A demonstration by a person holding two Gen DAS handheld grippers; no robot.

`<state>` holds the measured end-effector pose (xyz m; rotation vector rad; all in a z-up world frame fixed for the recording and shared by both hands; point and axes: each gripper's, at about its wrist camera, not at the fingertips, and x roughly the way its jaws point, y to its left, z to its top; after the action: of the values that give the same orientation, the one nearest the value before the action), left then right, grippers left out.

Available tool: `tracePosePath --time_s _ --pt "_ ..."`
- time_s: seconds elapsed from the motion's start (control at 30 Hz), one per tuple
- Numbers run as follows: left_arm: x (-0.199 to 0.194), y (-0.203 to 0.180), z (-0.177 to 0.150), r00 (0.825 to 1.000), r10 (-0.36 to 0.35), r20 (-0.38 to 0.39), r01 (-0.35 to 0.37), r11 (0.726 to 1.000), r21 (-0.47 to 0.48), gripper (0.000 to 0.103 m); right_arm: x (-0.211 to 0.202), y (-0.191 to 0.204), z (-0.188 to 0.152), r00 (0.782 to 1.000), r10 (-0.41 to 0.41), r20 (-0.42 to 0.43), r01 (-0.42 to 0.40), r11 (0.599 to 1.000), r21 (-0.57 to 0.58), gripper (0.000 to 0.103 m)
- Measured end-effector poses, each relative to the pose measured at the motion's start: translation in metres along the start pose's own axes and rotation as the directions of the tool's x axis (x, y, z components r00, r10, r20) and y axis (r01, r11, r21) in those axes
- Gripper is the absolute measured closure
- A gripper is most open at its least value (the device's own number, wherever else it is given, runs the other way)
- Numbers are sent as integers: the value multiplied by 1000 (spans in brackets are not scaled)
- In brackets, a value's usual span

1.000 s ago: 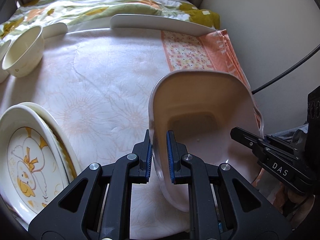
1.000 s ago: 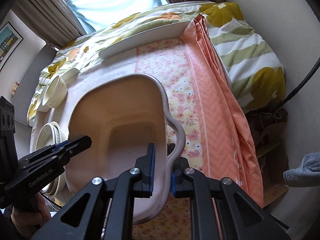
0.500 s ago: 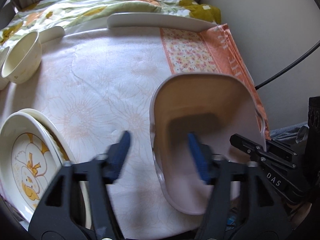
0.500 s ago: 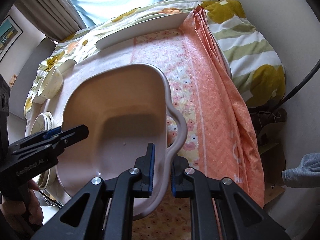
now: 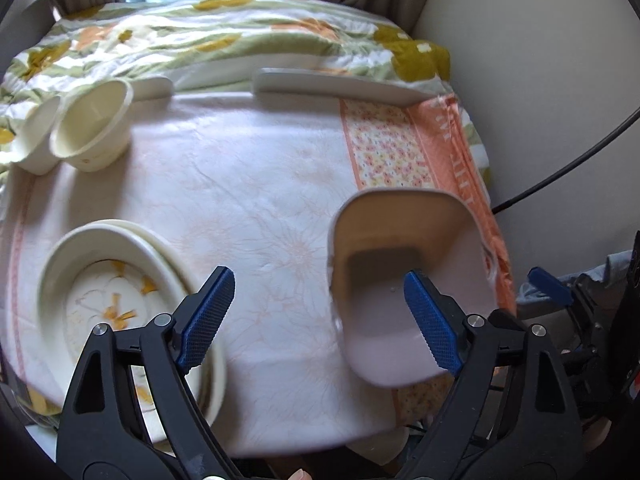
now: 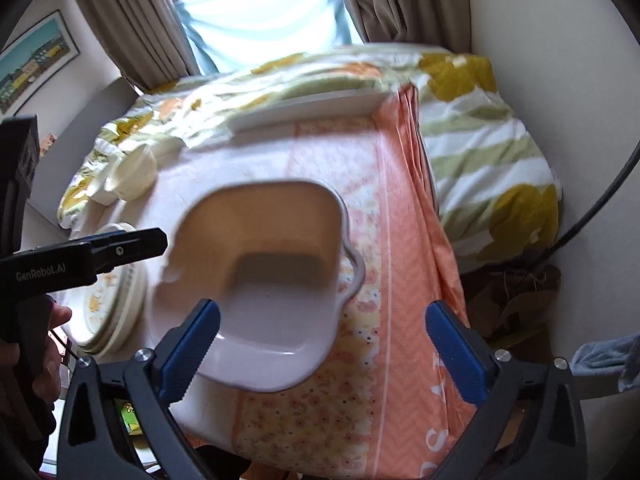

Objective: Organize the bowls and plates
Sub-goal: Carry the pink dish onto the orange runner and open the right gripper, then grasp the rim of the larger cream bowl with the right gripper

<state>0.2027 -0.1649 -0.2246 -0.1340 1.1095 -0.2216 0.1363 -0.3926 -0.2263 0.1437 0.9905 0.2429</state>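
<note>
Left wrist view, from left to right: two cream bowls (image 5: pixel 90 128) sit side by side at the far left of the bench (image 5: pixel 248 184), which is covered with a pale floral cloth. Nearer, at the left edge, lies a stack of cream plates (image 5: pixel 120 280), the top one printed with a yellow figure. The left tool (image 5: pixel 320 312) has its blue-padded jaws spread wide, holding nothing; one pad hangs over the plate stack, the other over the pink dish (image 5: pixel 404 280). That dish, squarish with a deep well, rests on the right side of the bench, its near end reaching the bench edge, beside an orange patterned cloth (image 5: pixel 420 152). A long white tray (image 5: pixel 340 88) lies at the far edge, against a floral quilt (image 5: pixel 224 32).

Right wrist view: the left tool (image 6: pixel 120 250) reaches in from the left above the plate stack (image 6: pixel 116 312). The pink dish (image 6: pixel 276 280) sits in the middle, free of both tools. The right tool (image 6: pixel 324 344) is spread wide and empty, one pad over the dish's near left rim, the other over the orange cloth (image 6: pixel 404 240).
</note>
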Motion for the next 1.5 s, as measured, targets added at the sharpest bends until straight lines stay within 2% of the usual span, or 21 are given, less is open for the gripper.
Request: tracePosePath --time_s 0.1,0.2,0.3,0.4,0.47,0.57,0.6,0.67,0.73,0.8,0.87,0.93,1.03,1.1,1.2,1.3,1.43,1.5 --pt "-41 13 1 997 42 59 -41 999 -17 16 -35 24 16 992 22 125 -12 997 -79 1" --pt "-80 31 10 988 101 120 -97 995 -38 15 -65 56 41 972 100 211 -67 986 -155 1" --pt "-121 52 22 966 165 199 -157 986 -57 15 -79 89 68 962 195 191 -151 963 -224 1" --pt "-156 80 33 942 196 274 -183 980 -71 15 -88 127 91 948 245 203 -184 943 -277 1" --pt "-168 103 42 939 180 294 -160 983 -91 15 -89 151 105 948 223 226 -151 942 -299 1" --pt "-172 150 58 948 141 287 -105 985 -137 15 -84 189 122 951 104 292 -5 948 -320 1" --pt "-172 164 62 949 136 285 -97 984 -149 15 -77 199 128 951 82 297 21 945 -326 1" --pt "-164 197 70 959 129 253 -83 979 -185 15 -56 216 142 961 76 268 16 946 -325 1" --pt "-145 229 80 973 101 206 -54 974 -221 15 -25 229 159 977 102 186 -44 956 -290 1" --pt "-121 257 87 985 82 153 -41 967 -252 15 14 239 173 993 87 82 -66 971 -229 1" --pt "-89 284 92 995 50 87 -22 956 -293 15 52 245 180 997 77 2 -76 982 -173 1" --pt "-58 304 94 999 4 37 8 943 -334 21 95 250 183 992 94 -81 -102 990 -101 1" --pt "-18 319 98 999 -36 -19 27 934 -356 33 143 258 182 983 92 -161 -101 994 -48 13" --pt "5 323 100 998 -53 -41 35 933 -359 44 169 261 182 974 90 -210 -98 995 -26 29" --pt "34 322 104 993 -99 -66 69 934 -350 54 198 261 182 964 85 -251 -88 996 -1 36" --pt "54 319 108 989 -121 -82 88 940 -329 63 215 260 179 957 88 -275 -86 996 16 48" --pt "68 319 116 989 -117 -85 86 950 -300 75 230 262 176 949 90 -301 -87 996 24 56" --pt "72 320 118 990 -114 -84 85 953 -292 84 236 263 174 946 91 -312 -88 996 23 68"
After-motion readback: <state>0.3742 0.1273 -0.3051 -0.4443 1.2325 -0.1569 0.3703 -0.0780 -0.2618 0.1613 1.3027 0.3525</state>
